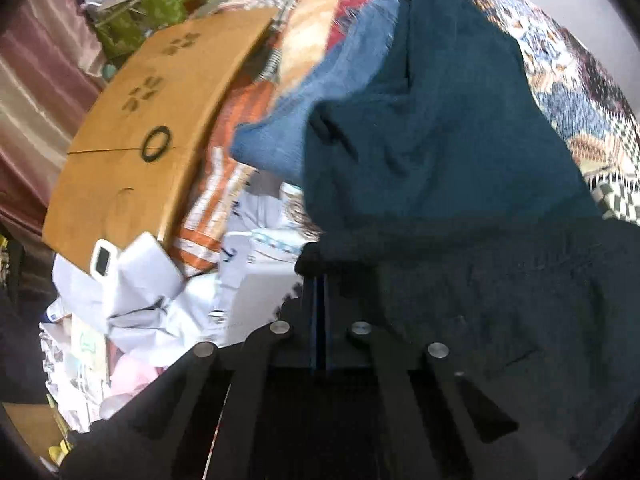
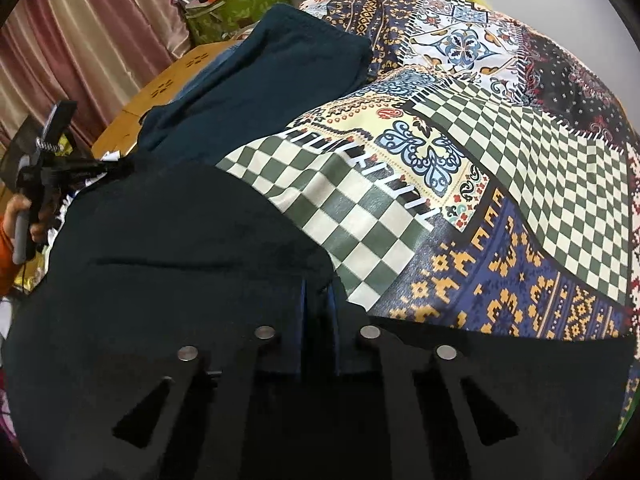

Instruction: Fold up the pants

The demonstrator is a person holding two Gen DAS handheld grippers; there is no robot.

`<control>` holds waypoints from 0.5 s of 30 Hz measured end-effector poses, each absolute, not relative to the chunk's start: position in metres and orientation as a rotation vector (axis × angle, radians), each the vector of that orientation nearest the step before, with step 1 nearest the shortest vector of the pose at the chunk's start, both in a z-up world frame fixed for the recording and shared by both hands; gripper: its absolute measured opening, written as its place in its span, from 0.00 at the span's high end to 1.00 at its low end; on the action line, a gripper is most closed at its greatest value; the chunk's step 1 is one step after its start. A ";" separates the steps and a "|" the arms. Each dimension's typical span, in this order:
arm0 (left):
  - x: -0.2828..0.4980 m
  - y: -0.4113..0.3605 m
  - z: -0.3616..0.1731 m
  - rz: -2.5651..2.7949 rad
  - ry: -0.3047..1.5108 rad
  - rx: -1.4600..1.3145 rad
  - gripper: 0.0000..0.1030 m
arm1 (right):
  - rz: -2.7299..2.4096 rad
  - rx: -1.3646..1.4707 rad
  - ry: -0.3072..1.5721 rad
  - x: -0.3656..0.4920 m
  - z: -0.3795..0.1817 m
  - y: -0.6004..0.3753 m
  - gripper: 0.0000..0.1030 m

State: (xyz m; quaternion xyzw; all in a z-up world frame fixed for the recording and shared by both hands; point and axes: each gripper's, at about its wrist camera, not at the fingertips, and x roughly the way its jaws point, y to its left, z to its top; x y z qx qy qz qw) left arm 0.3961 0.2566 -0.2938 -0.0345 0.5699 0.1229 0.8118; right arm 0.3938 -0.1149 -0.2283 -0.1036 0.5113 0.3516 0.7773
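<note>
The dark teal fabric pants [image 2: 192, 248] lie on a bed covered by a patchwork bedspread of checks and floral panels [image 2: 500, 152]. They run from the near edge, where they look almost black in shadow, to a far end [image 2: 308, 56] lying flat on the spread. In the left wrist view the same pants [image 1: 440, 152] rise as a lifted fold over a lighter blue cloth [image 1: 320, 104] beneath; how much of that cloth continues under the pants is hidden.

The right tool [image 2: 320, 292] is clamped on the near edge of the pants, its blue-lined fingers [image 2: 301, 300] drawn together on a pinch of fabric. The left tool [image 1: 320, 280] has its fingers nearly together with a dark hem at the tips; seen from the right wrist camera, the left tool [image 2: 120, 166] meets the pants edge, its handle gripped by a hand [image 2: 24, 216]. The exact contact there is small and hard to make out.

Beside the bed stands a tan wooden panel with cut-out flower shapes [image 1: 132, 128]. Below it lies a heap of white bags and papers [image 1: 160, 300], contents indistinct. Further back, a green patterned box [image 2: 236, 8] carries an orange item; pink curtains [image 2: 88, 40] hang behind. The left view is motion-blurred.
</note>
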 end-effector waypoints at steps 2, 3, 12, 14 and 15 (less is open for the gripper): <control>0.392 0.262 -0.276 0.276 1.176 -0.080 0.99 | 0.743 -0.251 1.082 0.389 -0.222 -0.115 0.95; 0.392 0.264 -0.268 0.279 1.155 -0.088 0.99 | 0.735 -0.259 1.068 0.389 -0.219 -0.115 0.95; 0.383 0.267 -0.186 0.282 0.990 -0.089 0.99 | 0.655 -0.257 0.863 0.384 -0.151 -0.125 0.95; 0.377 0.260 -0.176 0.280 0.957 -0.071 0.99 | 0.652 -0.261 0.831 0.372 -0.140 -0.128 0.95; 0.371 0.257 -0.171 0.273 0.940 -0.067 0.99 | 0.654 -0.266 0.823 0.367 -0.137 -0.128 0.95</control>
